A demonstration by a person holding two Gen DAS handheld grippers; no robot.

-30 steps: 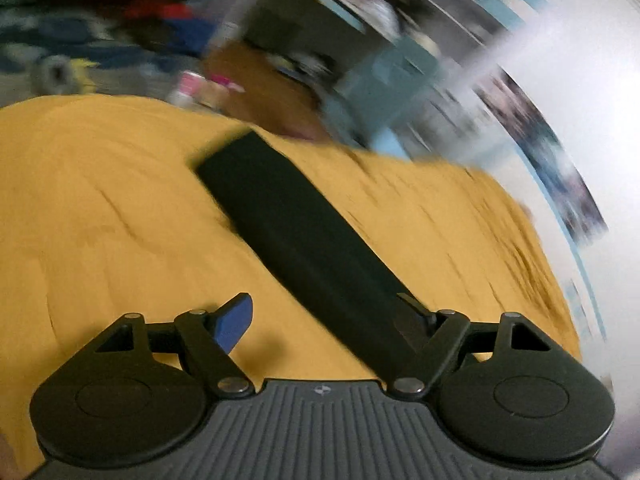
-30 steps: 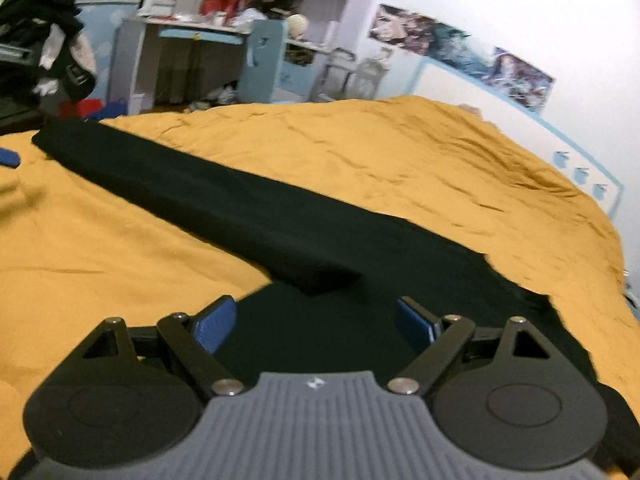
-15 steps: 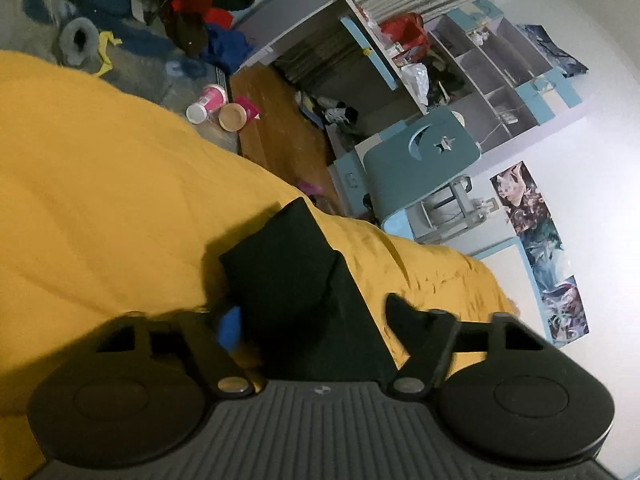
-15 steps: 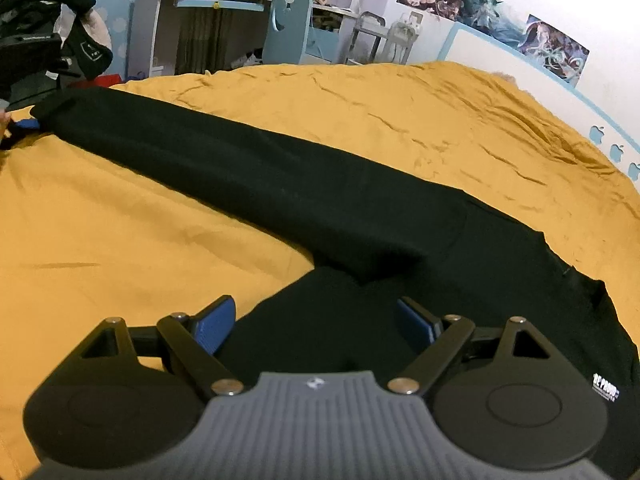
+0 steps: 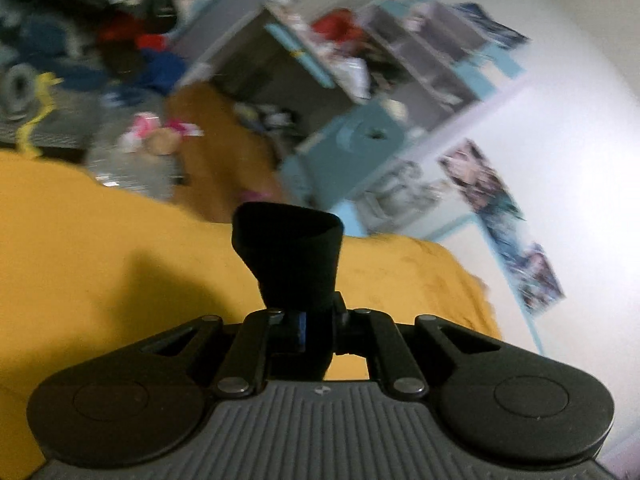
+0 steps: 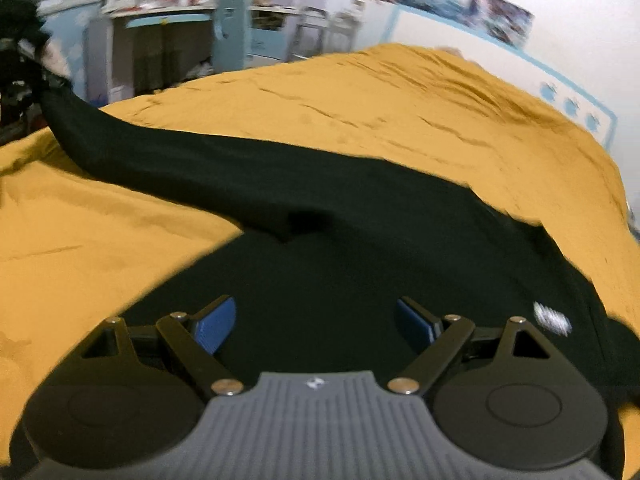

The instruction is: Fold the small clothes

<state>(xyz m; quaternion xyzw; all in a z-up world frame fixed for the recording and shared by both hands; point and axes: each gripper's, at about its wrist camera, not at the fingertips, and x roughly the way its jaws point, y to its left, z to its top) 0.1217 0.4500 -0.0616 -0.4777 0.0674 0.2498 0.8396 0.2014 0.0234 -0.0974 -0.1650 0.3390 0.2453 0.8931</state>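
item: black garment [image 6: 340, 216], long-sleeved, on yellow bed [image 6: 400, 96]. body lies directly under right hand-held gripper [image 6: 316, 320], jaws wide apart, holding nothing. sleeve [image 6: 160, 156] runs long-axis away to the far left edge of the bed. left hand-held gripper [image 5: 316, 320] closed tight on the cuff [image 5: 292, 248], raised off the bed. judgement: left is nearer the sleeve end; fold goes back along the sleeve toward the body.

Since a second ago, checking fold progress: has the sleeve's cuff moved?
Yes. The cuff, pinched in the left tool, has lifted off the yellow bedspread.
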